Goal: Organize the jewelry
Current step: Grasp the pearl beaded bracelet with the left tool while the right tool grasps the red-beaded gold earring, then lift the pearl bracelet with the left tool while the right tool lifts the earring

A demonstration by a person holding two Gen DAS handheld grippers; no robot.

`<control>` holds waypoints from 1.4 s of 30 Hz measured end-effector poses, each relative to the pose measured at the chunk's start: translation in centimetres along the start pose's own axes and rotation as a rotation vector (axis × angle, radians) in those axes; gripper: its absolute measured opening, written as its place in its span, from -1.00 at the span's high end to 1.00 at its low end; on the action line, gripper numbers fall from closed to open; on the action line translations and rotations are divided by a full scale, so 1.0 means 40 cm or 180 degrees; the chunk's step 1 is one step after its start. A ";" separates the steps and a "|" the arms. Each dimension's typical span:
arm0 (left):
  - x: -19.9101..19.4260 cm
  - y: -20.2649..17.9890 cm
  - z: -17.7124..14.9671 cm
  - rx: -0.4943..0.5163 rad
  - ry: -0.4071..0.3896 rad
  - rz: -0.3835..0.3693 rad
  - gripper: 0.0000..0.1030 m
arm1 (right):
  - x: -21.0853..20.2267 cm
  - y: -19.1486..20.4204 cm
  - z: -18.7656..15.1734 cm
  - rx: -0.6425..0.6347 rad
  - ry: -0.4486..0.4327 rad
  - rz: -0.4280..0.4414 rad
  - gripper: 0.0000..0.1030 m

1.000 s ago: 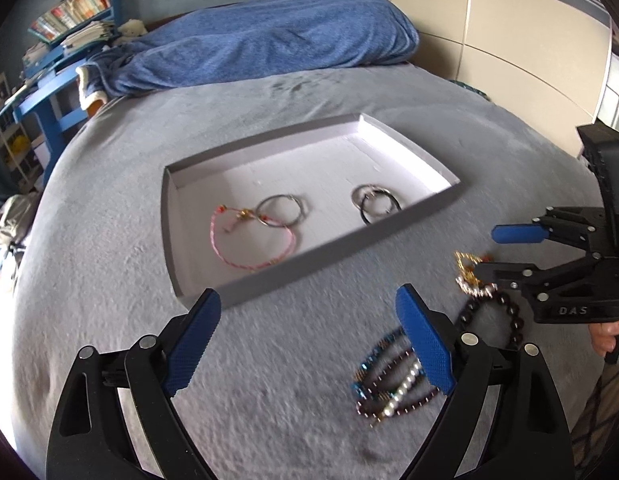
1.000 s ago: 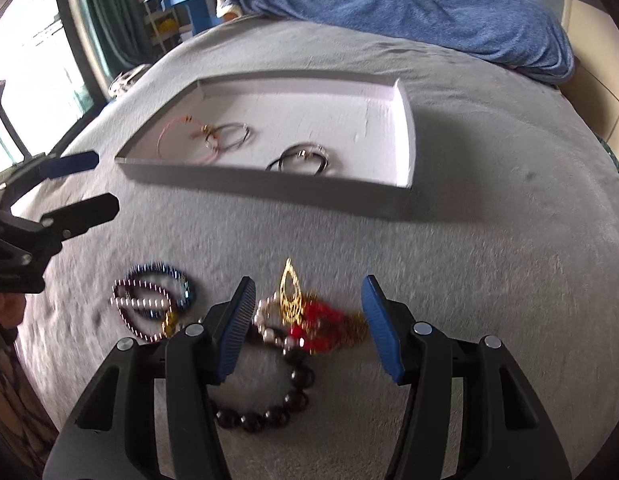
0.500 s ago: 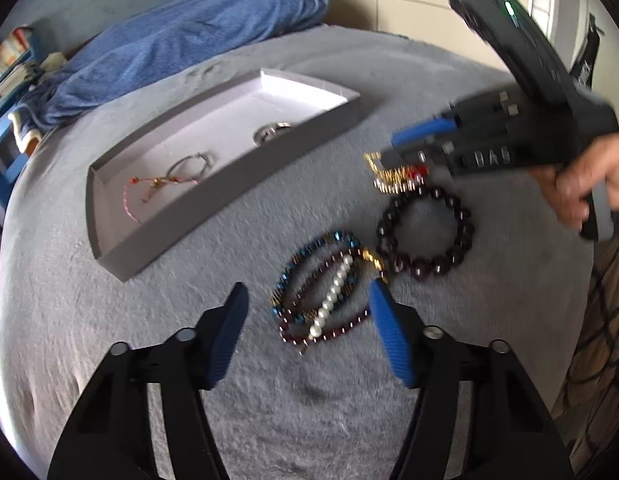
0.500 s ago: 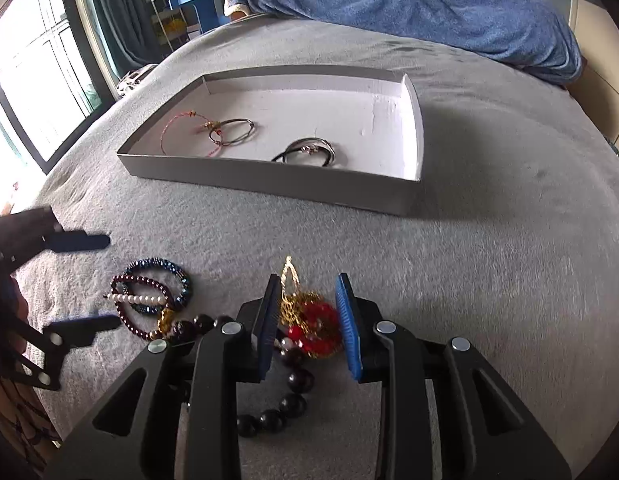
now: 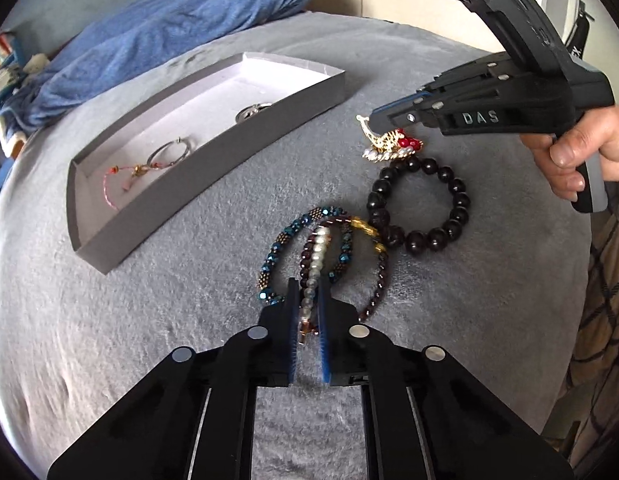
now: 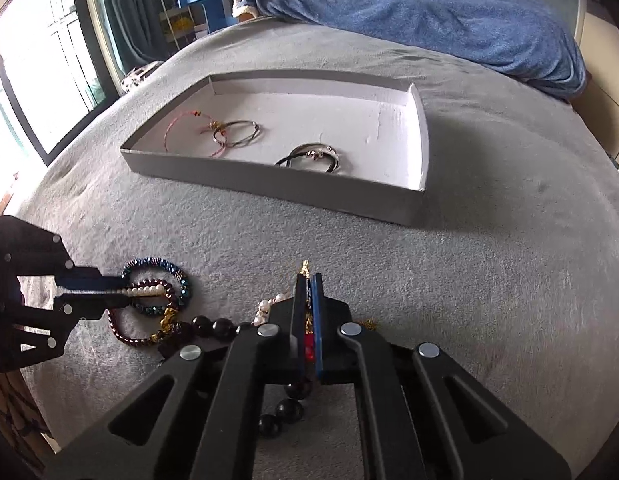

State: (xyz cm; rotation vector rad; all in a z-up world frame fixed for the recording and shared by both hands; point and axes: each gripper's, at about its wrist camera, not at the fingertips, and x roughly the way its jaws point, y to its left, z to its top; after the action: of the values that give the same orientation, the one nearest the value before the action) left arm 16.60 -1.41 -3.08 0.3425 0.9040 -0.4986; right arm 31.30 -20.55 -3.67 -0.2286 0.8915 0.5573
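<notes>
Two claws of mine have just been closing: my left gripper [image 5: 308,296] pinches the pearl strand [image 5: 315,258] of a beaded bracelet bundle, my right gripper [image 6: 308,300] clamps the gold-and-red jewelry [image 5: 391,142]. Both rest on the grey blanket [image 6: 489,280] (plush), beside a black bead bracelet [image 5: 419,206]. Farther off the grey tray [image 6: 269,182] holds bangles; beyond, a blue blanket [image 6: 429,16] toward the far edge, window left.

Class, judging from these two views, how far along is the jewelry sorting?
Done: three bracelets lie in the tray. In hand: left gripper shut on the pearl strand, right gripper shut on the gold and red piece. Left: black bead bracelet on the blanket.
</notes>
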 end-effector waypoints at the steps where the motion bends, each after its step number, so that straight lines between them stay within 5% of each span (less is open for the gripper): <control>1: -0.004 0.001 0.000 -0.0007 -0.0012 -0.0015 0.88 | -0.006 -0.003 0.002 0.0020 -0.0022 -0.0005 0.99; 10: -0.055 0.050 0.031 -0.0251 -0.0273 -0.0064 0.88 | -0.046 -0.038 0.021 0.0289 -0.0190 0.0062 0.99; 42: -0.129 0.157 0.182 -0.0912 -0.0786 0.0329 0.88 | -0.169 -0.049 0.135 0.0586 -0.0809 0.0276 0.99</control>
State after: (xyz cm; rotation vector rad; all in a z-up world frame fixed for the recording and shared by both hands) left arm 22.15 1.71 5.78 0.0636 0.7014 -0.3025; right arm 32.63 -22.39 4.91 0.0479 0.7021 0.5669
